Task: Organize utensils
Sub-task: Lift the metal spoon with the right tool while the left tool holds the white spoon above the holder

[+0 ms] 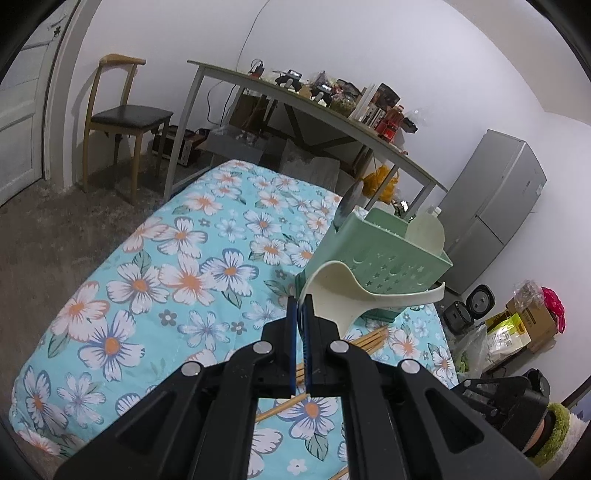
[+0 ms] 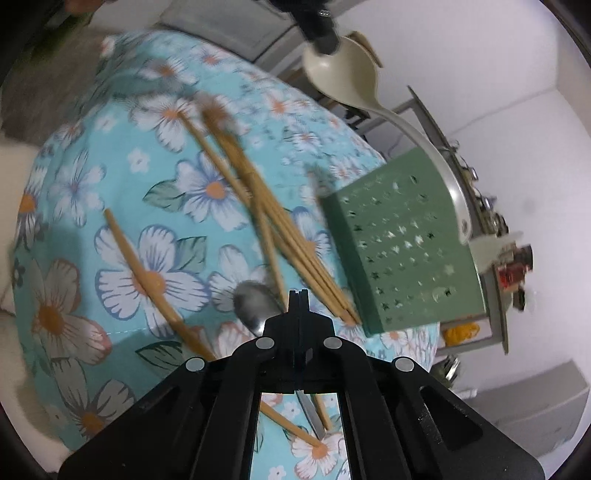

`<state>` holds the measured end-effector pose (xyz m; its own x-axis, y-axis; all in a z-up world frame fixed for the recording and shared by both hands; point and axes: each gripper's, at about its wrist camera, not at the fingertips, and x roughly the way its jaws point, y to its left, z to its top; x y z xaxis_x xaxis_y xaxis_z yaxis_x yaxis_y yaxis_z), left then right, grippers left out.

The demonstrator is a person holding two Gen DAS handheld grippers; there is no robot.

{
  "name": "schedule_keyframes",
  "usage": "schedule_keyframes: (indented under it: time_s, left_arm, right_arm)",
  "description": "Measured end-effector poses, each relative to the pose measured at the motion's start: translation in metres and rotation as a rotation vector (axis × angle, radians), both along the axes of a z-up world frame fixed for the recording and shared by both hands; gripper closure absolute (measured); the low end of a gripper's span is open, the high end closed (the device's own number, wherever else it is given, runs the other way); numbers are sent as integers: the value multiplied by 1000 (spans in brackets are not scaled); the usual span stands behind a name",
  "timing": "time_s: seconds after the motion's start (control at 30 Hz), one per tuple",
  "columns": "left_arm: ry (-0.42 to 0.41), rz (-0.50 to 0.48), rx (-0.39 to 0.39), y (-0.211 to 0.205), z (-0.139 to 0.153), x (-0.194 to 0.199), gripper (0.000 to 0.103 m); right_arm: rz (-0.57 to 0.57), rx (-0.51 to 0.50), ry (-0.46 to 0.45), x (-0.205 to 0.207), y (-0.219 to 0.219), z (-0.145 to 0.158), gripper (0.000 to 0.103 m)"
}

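My left gripper is shut on the bowl rim of a cream ladle, held in the air in front of the green perforated utensil holder. In the right wrist view the ladle hangs from the left gripper, its handle reaching over the holder. My right gripper is shut low over the floral tablecloth. A metal spoon lies just left of its tips, the neck running under the fingers. I cannot tell if the pads pinch it. Several wooden chopsticks lie scattered nearby.
A metal utensil and a cream disc stand up from the holder. Beyond the table are a cluttered desk, a wooden chair and a grey fridge. Boxes and bags sit on the floor at right.
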<state>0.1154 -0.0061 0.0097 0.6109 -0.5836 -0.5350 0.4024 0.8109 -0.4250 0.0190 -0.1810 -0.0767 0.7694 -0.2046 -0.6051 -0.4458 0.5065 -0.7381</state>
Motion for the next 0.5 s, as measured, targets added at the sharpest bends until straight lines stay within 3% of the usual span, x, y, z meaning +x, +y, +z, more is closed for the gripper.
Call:
schedule_keyframes:
  time_s: [0.13, 0.2, 0.23, 0.27, 0.4, 0.5]
  left_arm:
    - [-10, 1, 5, 2, 4, -1, 101]
    - [-11, 4, 6, 3, 4, -1, 101]
    - [-10, 6, 5, 4, 4, -1, 101]
    - [-9, 9, 3, 5, 4, -1, 101]
    - [9, 15, -2, 7, -1, 0, 101]
    - [18, 17, -2, 8, -3, 3, 101]
  right_arm:
    - [19, -50, 4, -7, 0, -4, 103]
    - [52, -93, 51, -8, 1, -11, 90]
    - [70, -123, 64, -9, 1, -16, 75]
    - [91, -147, 76, -10, 1, -19, 69]
    - [139, -214, 173, -6, -1, -34, 67]
    - [157, -238, 170, 2, 0, -37, 65]
